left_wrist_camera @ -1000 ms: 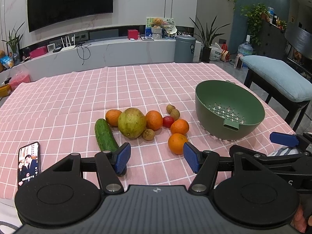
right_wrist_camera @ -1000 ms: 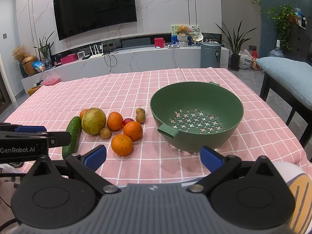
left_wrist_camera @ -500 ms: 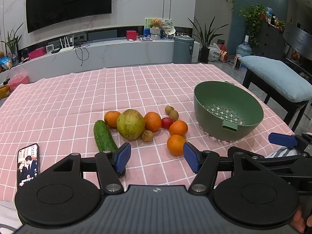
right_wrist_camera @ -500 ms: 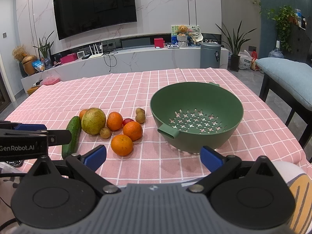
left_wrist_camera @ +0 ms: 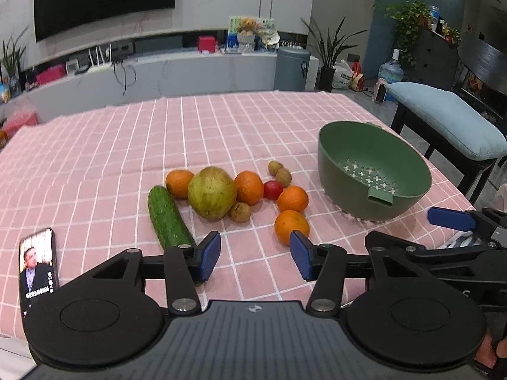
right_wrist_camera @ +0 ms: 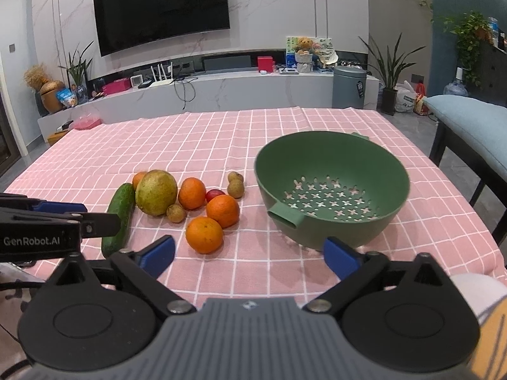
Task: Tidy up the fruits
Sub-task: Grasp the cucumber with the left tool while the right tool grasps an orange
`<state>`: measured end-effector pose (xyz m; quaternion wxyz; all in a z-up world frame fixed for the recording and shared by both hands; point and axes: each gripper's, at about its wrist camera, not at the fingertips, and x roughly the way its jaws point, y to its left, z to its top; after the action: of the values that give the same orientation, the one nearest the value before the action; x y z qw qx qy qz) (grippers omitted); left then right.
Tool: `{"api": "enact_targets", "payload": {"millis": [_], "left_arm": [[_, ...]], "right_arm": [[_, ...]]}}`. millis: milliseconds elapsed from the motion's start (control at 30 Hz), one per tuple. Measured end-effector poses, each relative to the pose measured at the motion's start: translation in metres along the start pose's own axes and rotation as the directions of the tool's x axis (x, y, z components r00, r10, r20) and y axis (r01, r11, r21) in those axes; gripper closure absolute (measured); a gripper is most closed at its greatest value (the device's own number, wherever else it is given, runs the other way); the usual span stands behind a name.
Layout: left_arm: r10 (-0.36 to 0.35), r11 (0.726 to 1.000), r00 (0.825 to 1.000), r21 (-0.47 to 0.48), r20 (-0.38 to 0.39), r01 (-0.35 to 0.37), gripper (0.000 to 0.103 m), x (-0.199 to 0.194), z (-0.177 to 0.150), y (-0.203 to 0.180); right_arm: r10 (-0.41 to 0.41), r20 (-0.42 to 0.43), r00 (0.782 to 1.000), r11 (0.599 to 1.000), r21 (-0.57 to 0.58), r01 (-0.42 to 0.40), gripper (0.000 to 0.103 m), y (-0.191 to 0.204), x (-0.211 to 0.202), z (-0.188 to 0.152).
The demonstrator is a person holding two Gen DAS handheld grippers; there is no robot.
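Observation:
A cluster of fruit lies on the pink checked tablecloth (left_wrist_camera: 95, 164): a cucumber (left_wrist_camera: 169, 218), a large green-yellow fruit (left_wrist_camera: 211, 192), several oranges, the nearest one (left_wrist_camera: 291, 226), a small red fruit (left_wrist_camera: 273, 190) and small brown fruits (left_wrist_camera: 240, 211). An empty green colander bowl (left_wrist_camera: 374, 171) stands to their right. My left gripper (left_wrist_camera: 255, 255) is open and empty, just short of the cucumber and nearest orange. My right gripper (right_wrist_camera: 250, 258) is open and empty, in front of the bowl (right_wrist_camera: 332, 186) and the nearest orange (right_wrist_camera: 204, 235).
A phone (left_wrist_camera: 38, 264) with a lit screen lies at the table's near left edge. A bench with a blue cushion (left_wrist_camera: 450, 123) stands right of the table. The left gripper's body (right_wrist_camera: 41, 228) shows at the left in the right wrist view.
My left gripper has edged forward and tilted slightly; the fruits sit a little lower and nearer in its view. The right gripper has barely moved. Both stay open.

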<state>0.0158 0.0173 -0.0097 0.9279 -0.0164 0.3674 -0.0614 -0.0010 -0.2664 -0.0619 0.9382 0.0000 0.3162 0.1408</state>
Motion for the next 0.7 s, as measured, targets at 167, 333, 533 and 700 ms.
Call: {"api": "enact_targets", "payload": {"millis": [167,333,533,700], "left_arm": [[-0.018,0.997,0.999,-0.071,-0.032,0.016,0.047,0.01,0.002,0.022],[0.015,0.988,0.998,-0.153,-0.063,-0.025,0.047,0.021,0.013,0.048],[0.05,0.97,0.99,-0.228,-0.129,-0.079,0.045,0.049,0.033,0.072],[0.083,0.958,0.981,-0.257,-0.174,-0.126,0.044,0.075,0.028,0.08]], "right_arm": [[0.025,-0.036,0.999,0.999,-0.033,-0.026,0.028,0.01,0.017,0.005],[0.05,-0.074,0.996,0.996,-0.064,-0.055,0.036,0.022,0.038,0.009],[0.091,-0.126,0.988,0.995,-0.019,-0.094,0.041,0.025,0.069,0.02],[0.105,-0.161,0.981,0.994,0.007,-0.106,0.048,0.027,0.093,0.02]]}}
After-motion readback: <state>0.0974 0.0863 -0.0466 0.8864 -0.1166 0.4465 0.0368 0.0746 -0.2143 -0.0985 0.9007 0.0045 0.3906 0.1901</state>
